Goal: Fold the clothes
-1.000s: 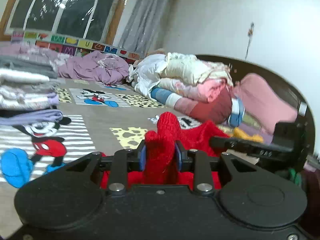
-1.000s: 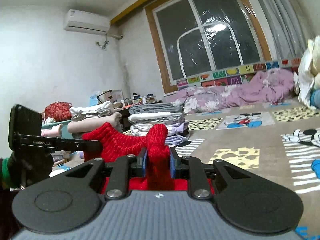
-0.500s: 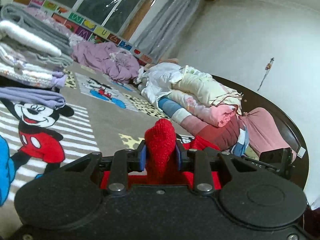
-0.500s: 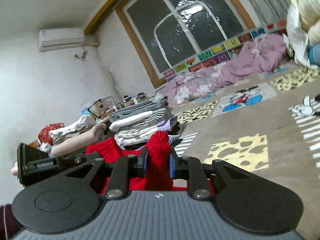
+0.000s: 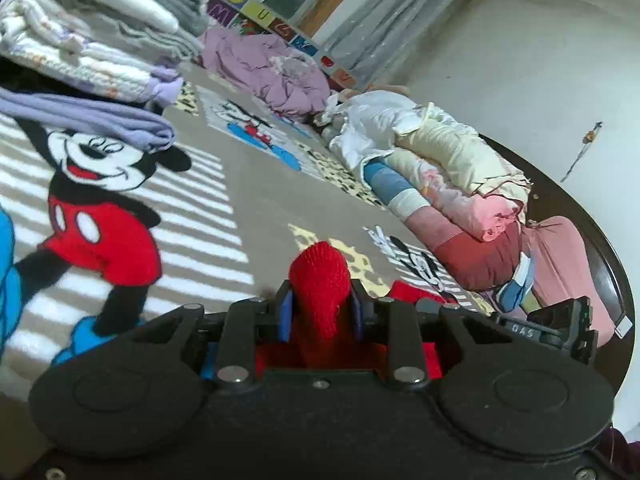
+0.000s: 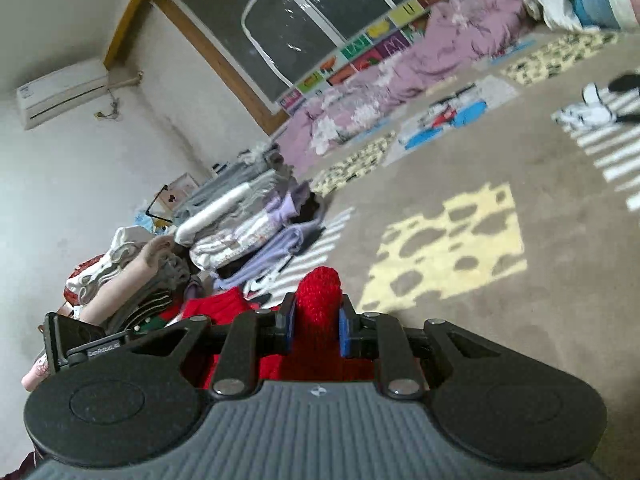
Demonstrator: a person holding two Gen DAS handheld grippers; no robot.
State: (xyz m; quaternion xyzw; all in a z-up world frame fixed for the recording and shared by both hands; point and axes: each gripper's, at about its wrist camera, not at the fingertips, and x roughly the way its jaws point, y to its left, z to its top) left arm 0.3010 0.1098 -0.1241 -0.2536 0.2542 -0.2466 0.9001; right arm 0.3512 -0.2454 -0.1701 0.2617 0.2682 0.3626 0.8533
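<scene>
Left wrist view: I found my left gripper (image 5: 320, 306) clenched on the red knit garment (image 5: 319, 280); my right gripper (image 6: 317, 322) likewise pinched it above the cartoon-print blanket (image 6: 460, 304).

Both tongs have come down closer to the cartoon blanket (image 5: 224, 208) and rolled, so the room now leans in each view. The left tongs (image 5: 320, 314) have tilted so the folded stack (image 5: 92, 52) climbs the upper left corner, and the red knit (image 5: 320, 288) beyond them looks lower. The right tongs (image 6: 316, 326) have rolled the opposite way (the window (image 6: 304, 24) now slants), and the other tongs' body sits lower at each frame's edge.
</scene>
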